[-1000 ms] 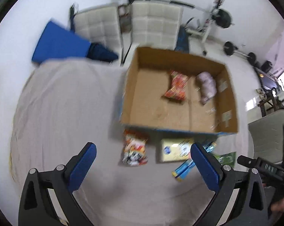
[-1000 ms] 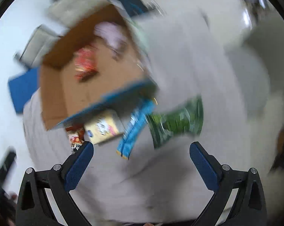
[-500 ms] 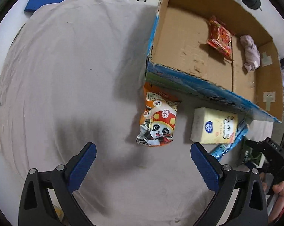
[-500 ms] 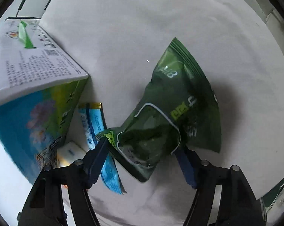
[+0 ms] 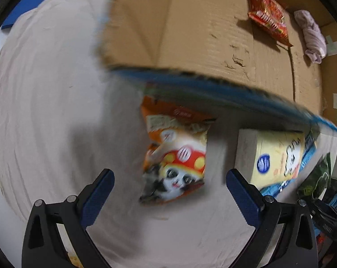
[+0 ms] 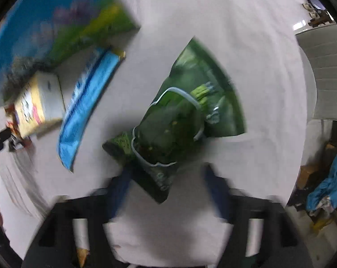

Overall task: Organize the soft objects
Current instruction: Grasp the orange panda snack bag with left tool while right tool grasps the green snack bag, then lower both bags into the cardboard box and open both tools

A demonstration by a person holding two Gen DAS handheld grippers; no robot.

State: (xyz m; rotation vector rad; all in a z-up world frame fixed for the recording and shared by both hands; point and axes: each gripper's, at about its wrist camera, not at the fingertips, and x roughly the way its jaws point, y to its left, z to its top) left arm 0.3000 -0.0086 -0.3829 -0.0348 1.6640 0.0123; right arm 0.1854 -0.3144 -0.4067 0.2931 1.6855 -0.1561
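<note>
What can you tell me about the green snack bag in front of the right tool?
The green snack bag is a glossy, crinkled plastic pouch, dark green with a pale outlined panel and lighter green print, too blurred to read. It lies flat and angled on the white cloth, its lower corner reaching between the fingers of the right tool. Whether they touch it is unclear. A blue packet lies apart, to its left.

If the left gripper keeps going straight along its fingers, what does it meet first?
Most likely the panda snack bag, lying between the open fingers of the left gripper on the cloth. The box lies beyond it. Blur makes depth uncertain.
</note>
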